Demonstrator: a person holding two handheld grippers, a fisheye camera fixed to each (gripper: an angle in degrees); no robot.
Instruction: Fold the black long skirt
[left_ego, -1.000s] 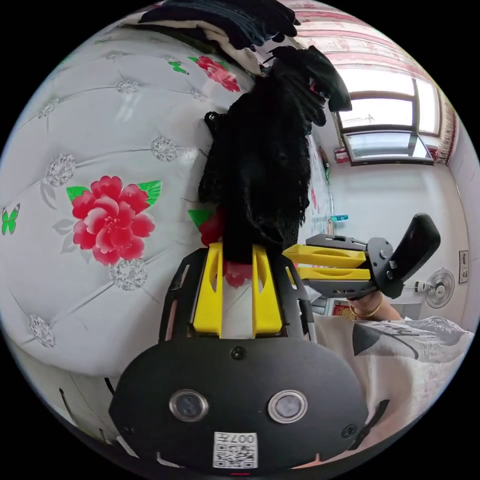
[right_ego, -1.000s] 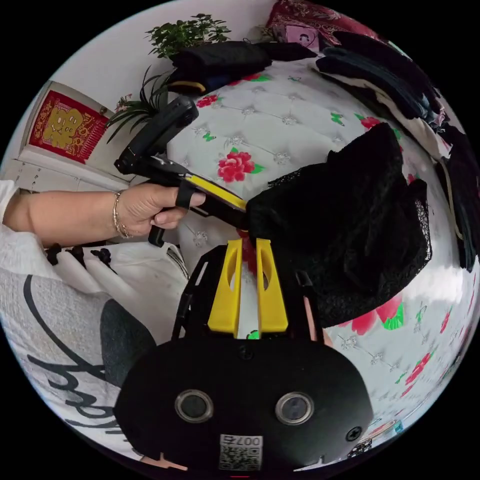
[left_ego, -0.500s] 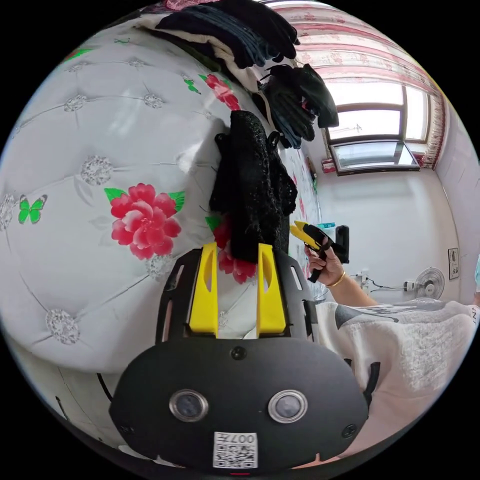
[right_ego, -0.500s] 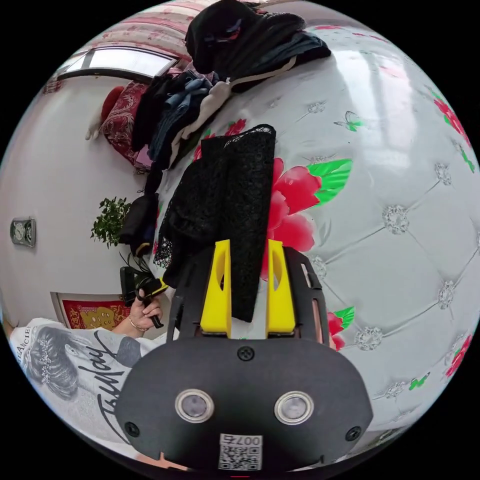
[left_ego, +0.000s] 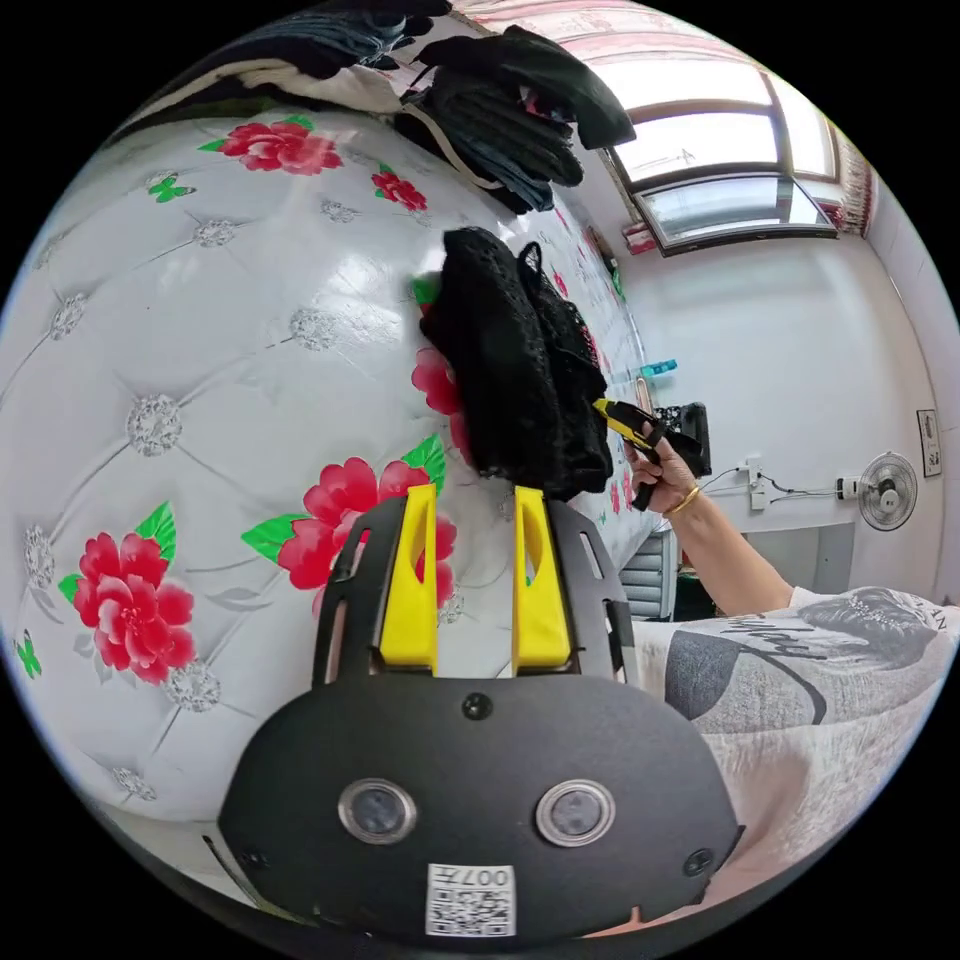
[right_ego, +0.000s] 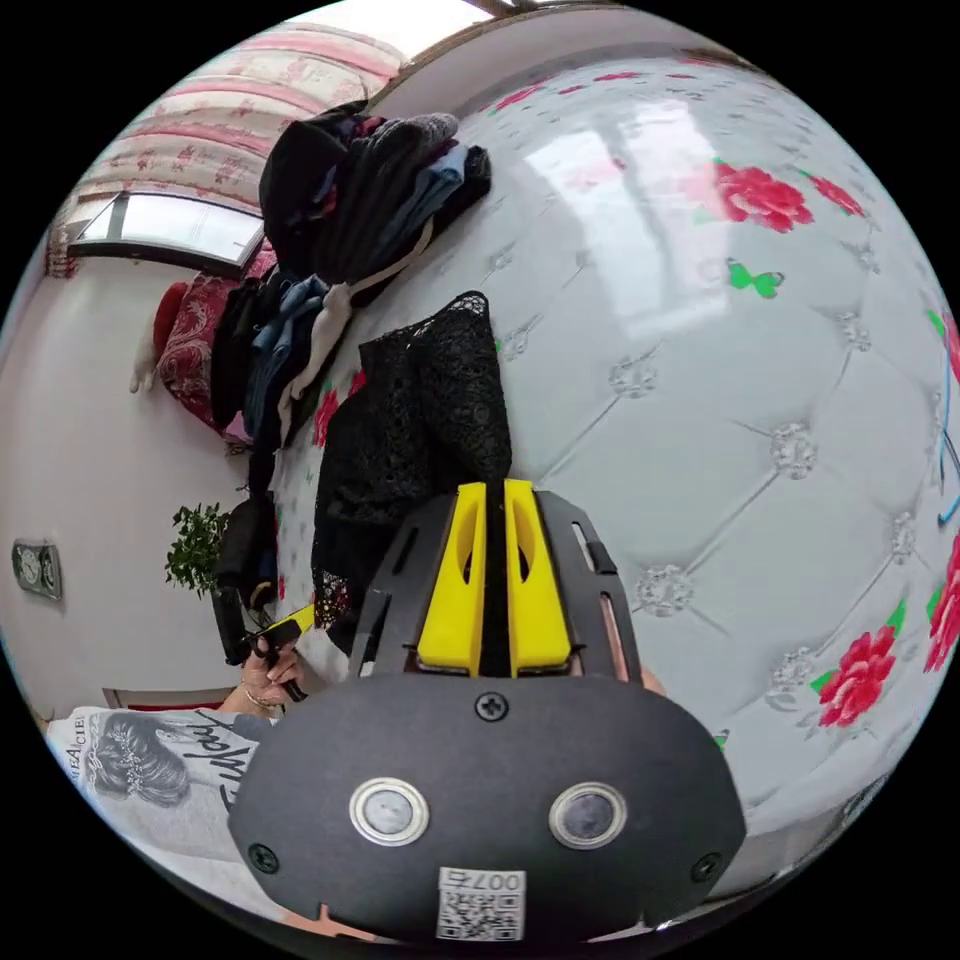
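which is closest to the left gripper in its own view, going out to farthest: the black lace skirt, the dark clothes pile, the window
1. black lace skirt, bundled on the quilted floral surface just beyond the left gripper and its open jaws.
2. dark clothes pile, farther along the same surface, toward the view's top.
3. window, on the far wall, upper right.

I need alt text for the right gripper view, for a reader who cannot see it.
The right gripper, yellow jaws closed on the edge of a folded black lace skirt, which lies on a white tufted surface printed with red flowers. Behind it sits a pile of dark clothes.
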